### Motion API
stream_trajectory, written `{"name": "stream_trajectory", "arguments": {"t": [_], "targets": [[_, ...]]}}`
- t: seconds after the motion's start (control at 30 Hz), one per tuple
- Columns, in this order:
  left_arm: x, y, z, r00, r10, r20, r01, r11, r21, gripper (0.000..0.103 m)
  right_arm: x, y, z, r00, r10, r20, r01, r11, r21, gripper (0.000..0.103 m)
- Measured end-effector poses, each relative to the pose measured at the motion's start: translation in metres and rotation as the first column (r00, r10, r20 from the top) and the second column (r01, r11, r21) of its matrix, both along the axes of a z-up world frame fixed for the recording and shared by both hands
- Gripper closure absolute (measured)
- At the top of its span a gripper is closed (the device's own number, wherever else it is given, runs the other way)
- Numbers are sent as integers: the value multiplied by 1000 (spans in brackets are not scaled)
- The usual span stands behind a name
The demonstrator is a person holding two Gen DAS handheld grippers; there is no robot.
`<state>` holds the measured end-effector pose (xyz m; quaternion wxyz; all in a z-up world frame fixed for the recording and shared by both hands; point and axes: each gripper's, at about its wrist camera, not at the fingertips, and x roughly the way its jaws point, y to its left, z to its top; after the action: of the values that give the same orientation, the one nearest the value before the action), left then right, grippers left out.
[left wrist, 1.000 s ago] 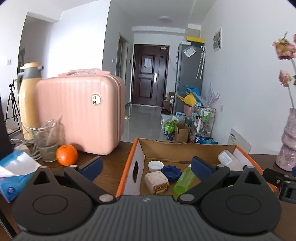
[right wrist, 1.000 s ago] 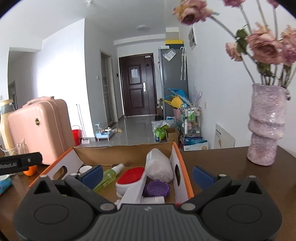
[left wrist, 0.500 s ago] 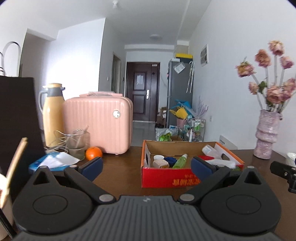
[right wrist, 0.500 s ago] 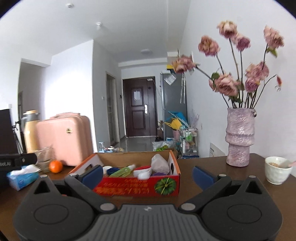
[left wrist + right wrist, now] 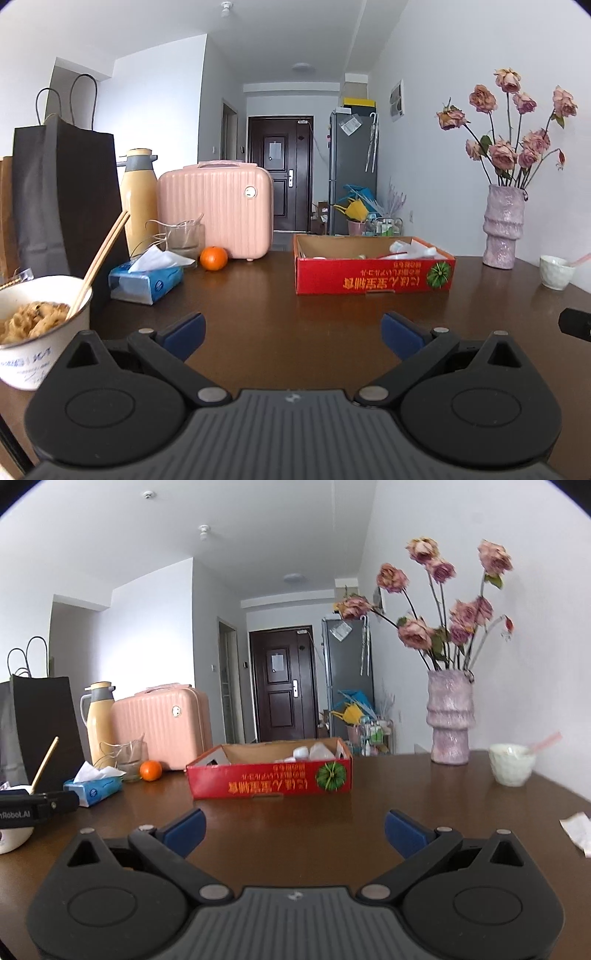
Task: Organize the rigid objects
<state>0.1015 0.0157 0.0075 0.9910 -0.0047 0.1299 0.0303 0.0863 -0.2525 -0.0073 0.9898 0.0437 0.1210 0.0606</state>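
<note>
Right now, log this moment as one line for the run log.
left gripper: open, empty | right gripper: open, empty | red cardboard box: on table, items inside | both grippers short of box

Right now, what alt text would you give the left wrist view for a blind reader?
An open, empty left gripper hovers over a dark wooden table, facing a red cardboard box of small items. A noodle bowl, tissue pack, orange and pink case sit left; a flower vase right.
</note>
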Motion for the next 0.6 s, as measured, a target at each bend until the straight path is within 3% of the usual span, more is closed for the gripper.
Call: {"name": "stream_trajectory", "arguments": {"t": [0.6], "targets": [[-29,-4,-2,1000,-22,14,22,1000,-5,0,-26,-3,0,1000,-15,11,15,1000,9,0]]}}
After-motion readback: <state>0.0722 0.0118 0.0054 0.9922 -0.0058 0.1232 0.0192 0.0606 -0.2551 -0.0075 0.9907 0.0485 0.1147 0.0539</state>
